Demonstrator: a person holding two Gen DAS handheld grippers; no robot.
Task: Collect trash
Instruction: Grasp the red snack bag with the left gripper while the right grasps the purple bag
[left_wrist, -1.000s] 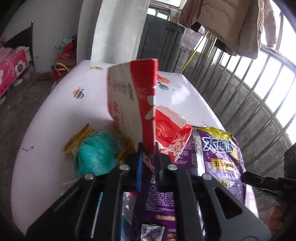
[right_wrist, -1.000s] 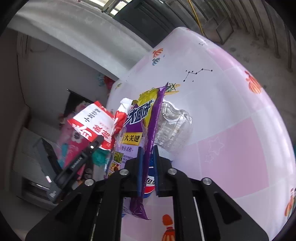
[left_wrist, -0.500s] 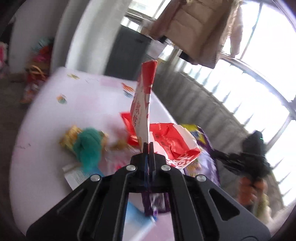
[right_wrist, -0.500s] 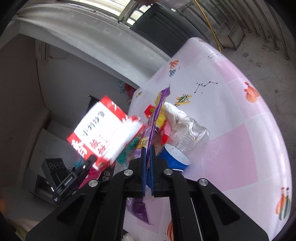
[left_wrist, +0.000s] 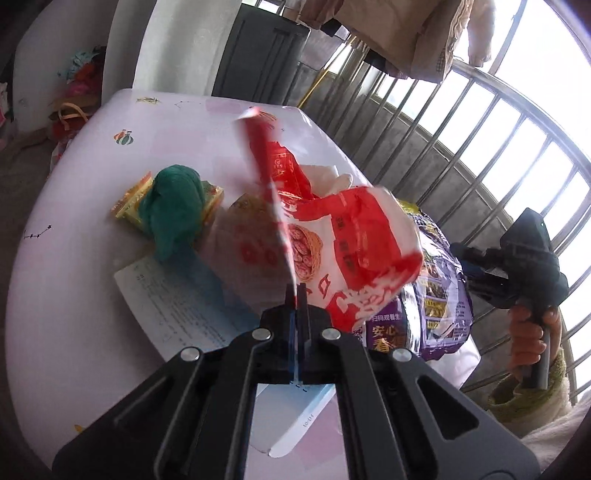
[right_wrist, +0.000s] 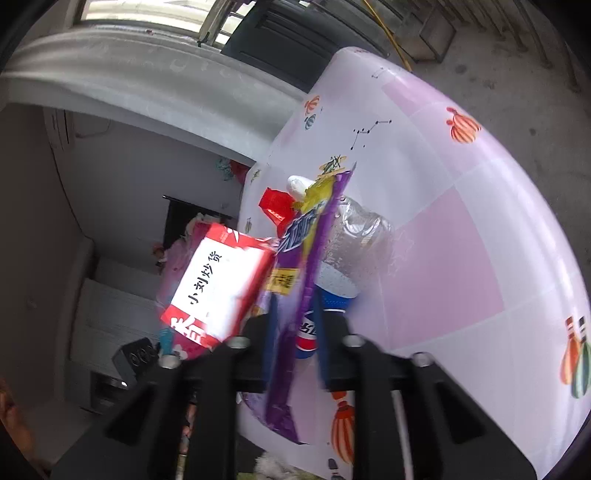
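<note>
Pink-white surface (left_wrist: 74, 258) littered; left gripper (left_wrist: 296, 291) clamped on red snack bag (left_wrist: 332, 236); right gripper (right_wrist: 295, 317) jaws just opening, purple bag (right_wrist: 295, 266) loose between, 12 o'clock.

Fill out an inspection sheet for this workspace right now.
Surface: table under a white and pink printed cloth.
Job's things: red snack bag, purple snack bag, plastic bottle, yellow wrapper.
Clutter: green cloth, printed sheet.
Grippers: left gripper shut on the red snack bag; right gripper jaws just opening, purple snack bag between them.
Cables: nothing seen.
Surroundings: railing, hanging coat.
</note>
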